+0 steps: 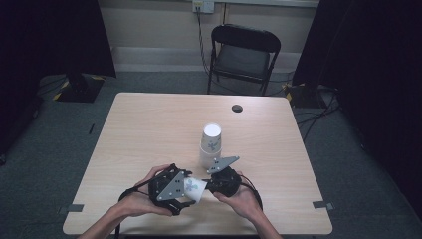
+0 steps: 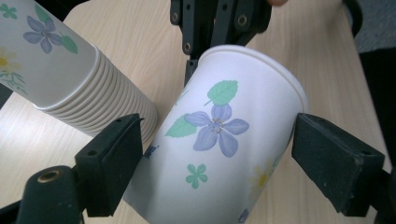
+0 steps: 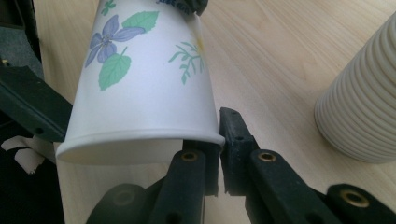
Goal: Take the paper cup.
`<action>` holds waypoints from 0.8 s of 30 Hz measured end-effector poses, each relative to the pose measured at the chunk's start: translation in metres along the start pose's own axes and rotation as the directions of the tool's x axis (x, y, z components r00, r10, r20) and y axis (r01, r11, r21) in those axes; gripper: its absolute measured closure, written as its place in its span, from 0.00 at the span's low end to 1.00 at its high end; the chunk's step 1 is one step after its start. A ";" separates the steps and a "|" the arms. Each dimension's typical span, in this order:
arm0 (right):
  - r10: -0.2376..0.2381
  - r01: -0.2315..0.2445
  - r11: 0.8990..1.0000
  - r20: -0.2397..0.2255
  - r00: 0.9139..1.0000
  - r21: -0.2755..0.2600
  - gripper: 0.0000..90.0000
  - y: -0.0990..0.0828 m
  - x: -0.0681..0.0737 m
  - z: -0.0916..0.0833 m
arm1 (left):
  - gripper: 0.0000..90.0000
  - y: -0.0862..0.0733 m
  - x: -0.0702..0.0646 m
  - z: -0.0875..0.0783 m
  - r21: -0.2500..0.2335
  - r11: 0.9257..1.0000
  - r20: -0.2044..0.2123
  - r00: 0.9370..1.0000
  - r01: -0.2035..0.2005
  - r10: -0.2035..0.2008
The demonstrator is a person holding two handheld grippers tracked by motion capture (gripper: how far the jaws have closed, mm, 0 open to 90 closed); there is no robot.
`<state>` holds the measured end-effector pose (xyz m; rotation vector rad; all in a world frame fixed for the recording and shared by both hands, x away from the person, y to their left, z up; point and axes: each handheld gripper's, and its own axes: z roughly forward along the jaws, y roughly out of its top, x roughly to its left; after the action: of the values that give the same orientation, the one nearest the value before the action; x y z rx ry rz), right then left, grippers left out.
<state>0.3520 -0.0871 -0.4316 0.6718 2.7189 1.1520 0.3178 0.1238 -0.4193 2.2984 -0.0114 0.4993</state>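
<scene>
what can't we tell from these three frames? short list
- Inside of the held paper cup: no view looks into its mouth.
- Left gripper contact: in the left gripper view its jaws flank the cup, but touching or not is unclear.
- Stack of cups: count unreadable, too small in the high view, cut off by frame edges in both gripper views.
- Right gripper: jaws pinch the cup's rim, though the inner jaw is hidden by the cup wall.

black folding chair (image 1: 245, 54), wall socket (image 1: 203, 6)
</scene>
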 end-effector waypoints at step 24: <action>0.037 -0.039 0.993 -0.019 0.999 -0.109 0.97 0.004 -0.003 -0.014 | 0.27 -0.005 -0.004 0.010 0.059 0.998 -0.062 0.998 0.014 -0.010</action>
<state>0.3523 -0.0952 -0.4184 0.7045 2.6442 1.3108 0.3188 0.1197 -0.4308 2.3391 0.0483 0.5706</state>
